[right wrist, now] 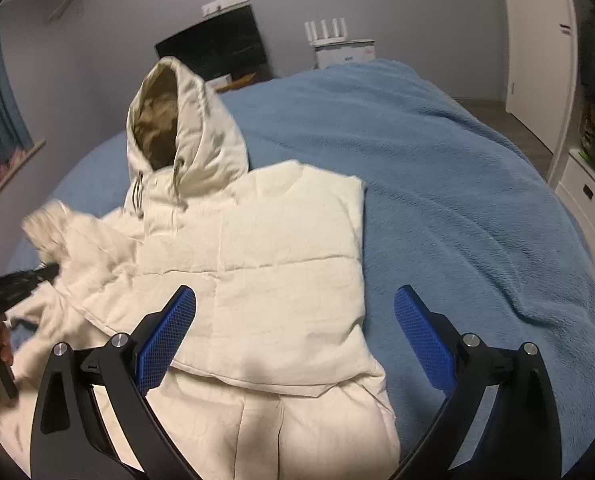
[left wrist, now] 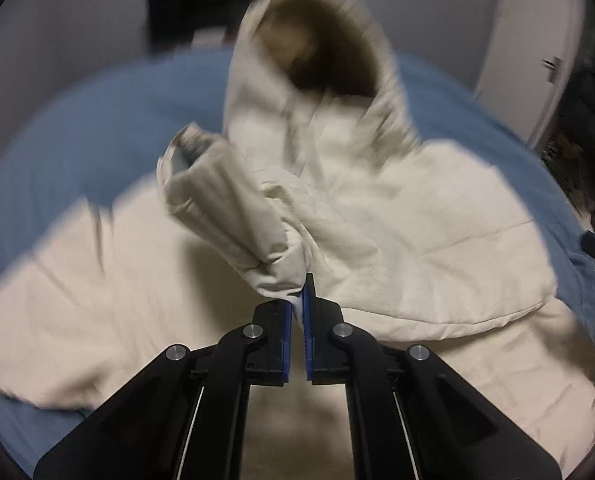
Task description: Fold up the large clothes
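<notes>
Left wrist view first: my left gripper (left wrist: 302, 300) is clamped on the cream jacket's sleeve (left wrist: 233, 224), pinching a fold of the cuff end between the blue pads so the sleeve hangs off the tips and can be carried across the body. The jacket (right wrist: 265, 264) lies face up on the bed (right wrist: 457, 184), hood (right wrist: 177, 120) pointing away from me, spread over the blue blanket where there's room to fold. One side is already turned in, giving a straight edge on the right. My right gripper (right wrist: 295, 344) hovers over the lower body with its jaws wide apart and nothing between them, ready, I'd judge, to pin or smooth the fold once the sleeve lands.
</notes>
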